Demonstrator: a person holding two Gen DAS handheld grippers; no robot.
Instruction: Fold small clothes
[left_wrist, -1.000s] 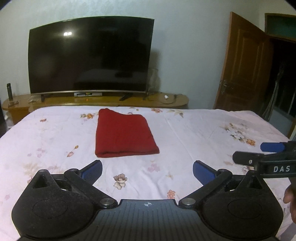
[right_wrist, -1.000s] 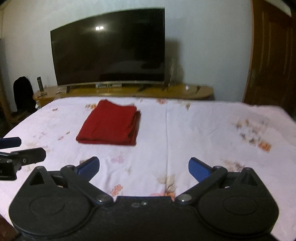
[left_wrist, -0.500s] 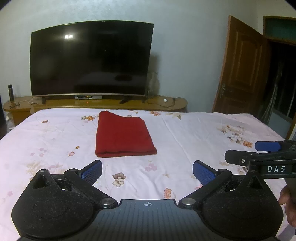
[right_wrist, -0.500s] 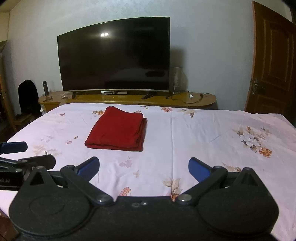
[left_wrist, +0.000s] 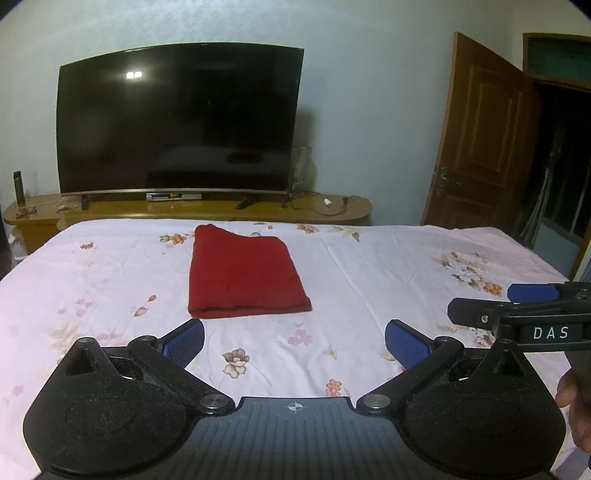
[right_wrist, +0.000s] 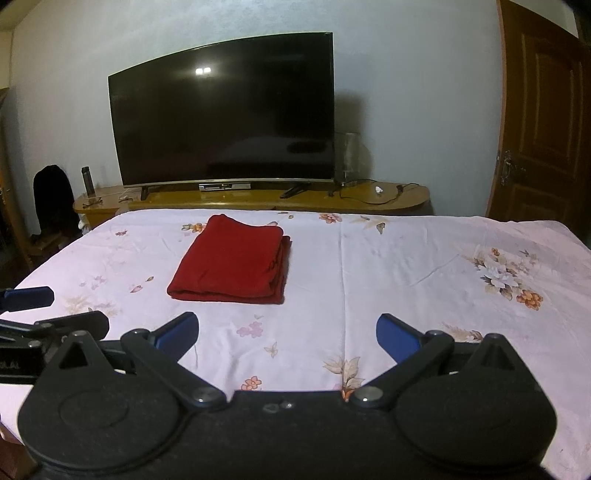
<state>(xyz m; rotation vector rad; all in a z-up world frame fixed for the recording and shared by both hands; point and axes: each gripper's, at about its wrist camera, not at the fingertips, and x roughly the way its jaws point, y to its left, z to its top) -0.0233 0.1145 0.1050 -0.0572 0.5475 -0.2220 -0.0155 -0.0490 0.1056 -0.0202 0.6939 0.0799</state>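
A red garment (left_wrist: 245, 273) lies folded into a neat rectangle on the pink floral bedsheet (left_wrist: 369, 280), toward the far side of the bed. From the right wrist view the same red garment (right_wrist: 232, 264) shows its stacked layers along the right edge. My left gripper (left_wrist: 294, 341) hovers over the near part of the bed, open and holding nothing, well short of the garment. My right gripper (right_wrist: 287, 336) is likewise open and empty, to the right of the left one. Each gripper's fingers show at the edge of the other's view.
A large curved television (left_wrist: 177, 122) stands on a low wooden cabinet (left_wrist: 207, 208) beyond the bed's far edge. A brown door (left_wrist: 476, 136) hangs open at the right. A dark bottle (right_wrist: 86, 180) stands on the cabinet's left end. A hand (left_wrist: 576, 413) shows at the lower right.
Both grippers have risen and pulled back a little from the bed, still open. The red garment has stayed where it lies.
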